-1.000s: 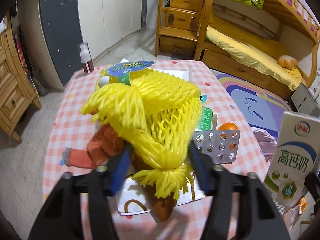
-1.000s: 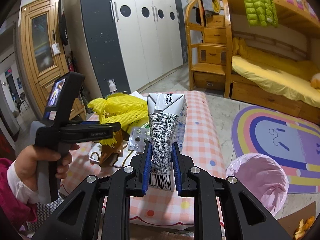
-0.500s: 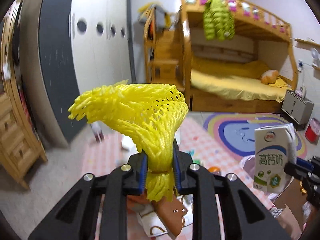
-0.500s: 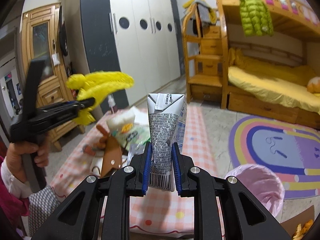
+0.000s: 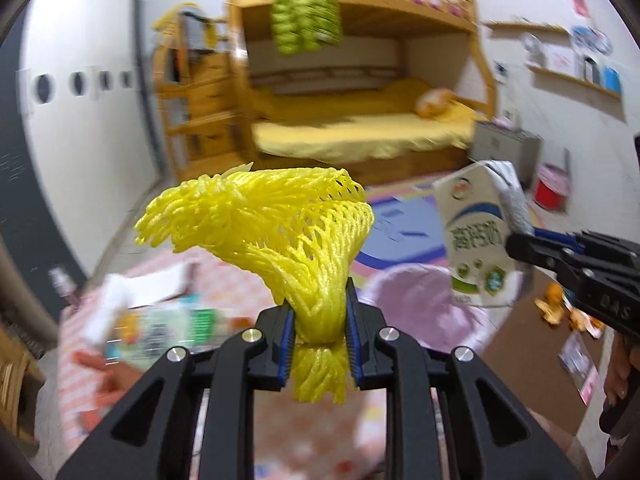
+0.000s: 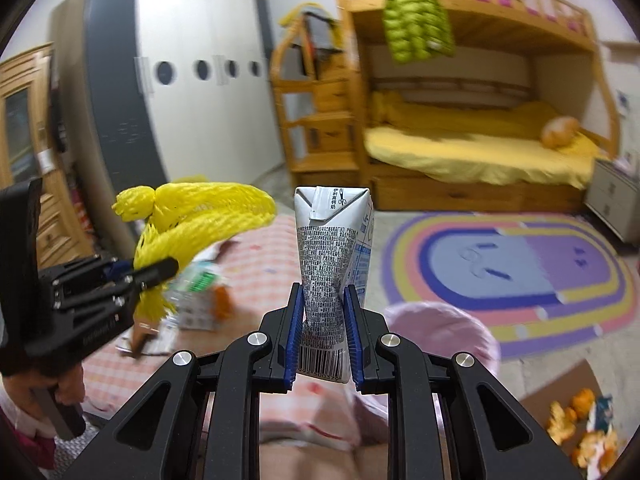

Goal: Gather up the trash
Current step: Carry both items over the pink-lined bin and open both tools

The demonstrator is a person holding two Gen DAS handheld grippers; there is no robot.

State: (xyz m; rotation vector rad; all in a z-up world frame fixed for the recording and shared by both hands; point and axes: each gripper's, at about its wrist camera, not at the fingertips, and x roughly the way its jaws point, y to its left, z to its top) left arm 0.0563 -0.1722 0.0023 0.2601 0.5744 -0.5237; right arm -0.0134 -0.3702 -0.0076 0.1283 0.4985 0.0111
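Left gripper (image 5: 320, 330): its two blue pads press tight on the thin neck of the yellow foam fruit net (image 5: 272, 228). The jaws are nearly together, with only the squashed net between them.
Yellow foam fruit net: it is up in the air. The wide open end fans out above the jaws and a short tuft hangs below them. In the right wrist view the net (image 6: 200, 216) shows on the left side, above the table.
Right gripper (image 6: 322, 334): its blue pads squeeze the bottom part of the milk carton (image 6: 332, 256). The jaws are narrow and the carton fills the gap between them.
Milk carton: it stands upright in the jaws, with the barcode at the bottom and the folded top up high. In the left wrist view the carton (image 5: 476, 240) is tilted and hangs over the far edge of the pink bin bag.
Pink bin bag (image 6: 436, 320): it sits on the floor just past the table, below and in front of both grippers.
Table (image 6: 260, 256): it has a pink checked cloth. Blurry wrappers and a bit of orange still lie on it.
Cardboard (image 6: 560, 408): it lies on the floor at the right with orange peel (image 6: 580, 424) on it.
Hand (image 6: 48, 384): it holds the left gripper's handle, with a pink sleeve (image 6: 20, 436) below it.
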